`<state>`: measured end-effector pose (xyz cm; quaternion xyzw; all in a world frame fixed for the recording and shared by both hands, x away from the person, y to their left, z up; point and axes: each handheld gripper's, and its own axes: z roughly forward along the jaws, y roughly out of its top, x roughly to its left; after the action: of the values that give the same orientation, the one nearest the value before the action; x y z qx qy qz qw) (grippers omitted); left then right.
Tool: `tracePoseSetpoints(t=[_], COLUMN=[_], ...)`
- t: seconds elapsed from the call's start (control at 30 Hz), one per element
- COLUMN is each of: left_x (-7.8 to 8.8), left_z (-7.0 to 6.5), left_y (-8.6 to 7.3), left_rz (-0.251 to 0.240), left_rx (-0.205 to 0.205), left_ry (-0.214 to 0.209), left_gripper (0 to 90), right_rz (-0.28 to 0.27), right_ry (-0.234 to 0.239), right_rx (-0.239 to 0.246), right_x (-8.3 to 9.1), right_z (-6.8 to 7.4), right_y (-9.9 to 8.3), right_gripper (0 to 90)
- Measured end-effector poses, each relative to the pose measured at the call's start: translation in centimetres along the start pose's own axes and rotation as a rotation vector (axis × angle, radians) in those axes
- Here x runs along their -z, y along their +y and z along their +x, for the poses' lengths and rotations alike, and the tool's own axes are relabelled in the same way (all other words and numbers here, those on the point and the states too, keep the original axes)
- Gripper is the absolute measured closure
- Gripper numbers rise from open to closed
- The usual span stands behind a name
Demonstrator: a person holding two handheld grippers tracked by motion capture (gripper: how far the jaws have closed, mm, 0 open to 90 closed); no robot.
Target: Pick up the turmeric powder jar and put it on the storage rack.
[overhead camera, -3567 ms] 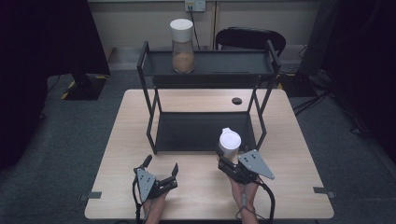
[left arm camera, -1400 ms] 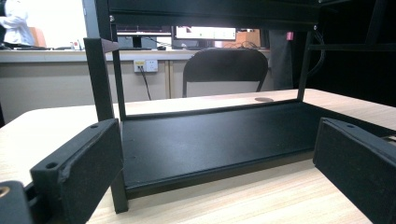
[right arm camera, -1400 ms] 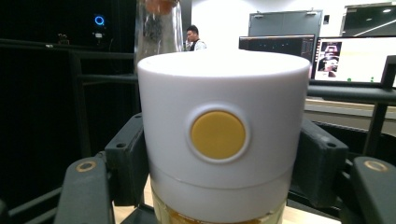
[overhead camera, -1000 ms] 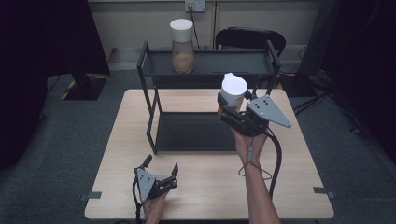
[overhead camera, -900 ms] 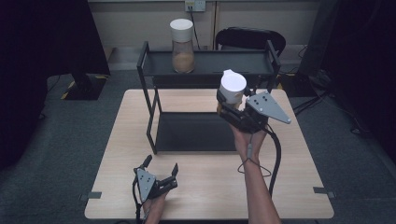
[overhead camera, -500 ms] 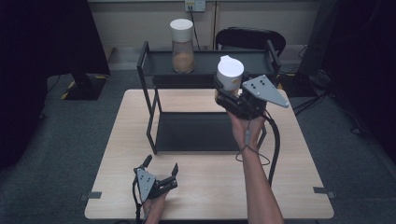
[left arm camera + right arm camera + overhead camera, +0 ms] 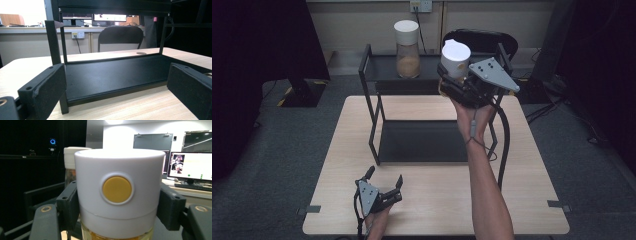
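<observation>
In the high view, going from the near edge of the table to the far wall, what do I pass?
Left claw resting open on the table → bottom shelf of the black rack → right claw holding a white-lidded jar → second jar on the top shelf → wall socket.

Top shelf (image 7: 432, 65) open beside standing jar (image 7: 406, 48)

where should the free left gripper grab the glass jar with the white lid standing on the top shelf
Probably the clear glass body just below the white lid of the glass jar, coming level from the table side. It stands upright near the left end of the black metal rack's top shelf; the open left gripper rests below at the table's front.
</observation>
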<state>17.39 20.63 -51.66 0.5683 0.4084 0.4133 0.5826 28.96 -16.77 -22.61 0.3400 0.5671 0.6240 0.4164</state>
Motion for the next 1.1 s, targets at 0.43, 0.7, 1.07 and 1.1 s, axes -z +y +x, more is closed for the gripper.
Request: tracePoseSetpoints(t=[0.43, 0.7, 1.07, 1.1], left_x=[0.0, 0.0, 0.0, 0.0], left_z=[0.0, 0.0, 0.1, 0.1], left_y=[0.0, 0.0, 0.0, 0.0], left_rz=[0.0, -0.001, 0.0, 0.0], left_rx=[0.0, 0.002, 0.0, 0.0], left_ry=[-0.002, -0.002, -0.003, -0.003], left_gripper=[2.0, 2.0, 1.9, 1.9], right_rz=[0.057, 0.083, 0.113, 0.114], right_ry=[-0.031, -0.048, -0.07, -0.069], right_rx=[0.019, 0.01, -0.002, -0.001], right_x=[-4.1, -6.4, -7.8, -7.9], right_z=[0.2, -0.1, -0.5, -0.6], right_y=[1.5, 2.3, 2.3, 2.2], right_gripper=[29.9, 29.8, 29.8, 29.8])
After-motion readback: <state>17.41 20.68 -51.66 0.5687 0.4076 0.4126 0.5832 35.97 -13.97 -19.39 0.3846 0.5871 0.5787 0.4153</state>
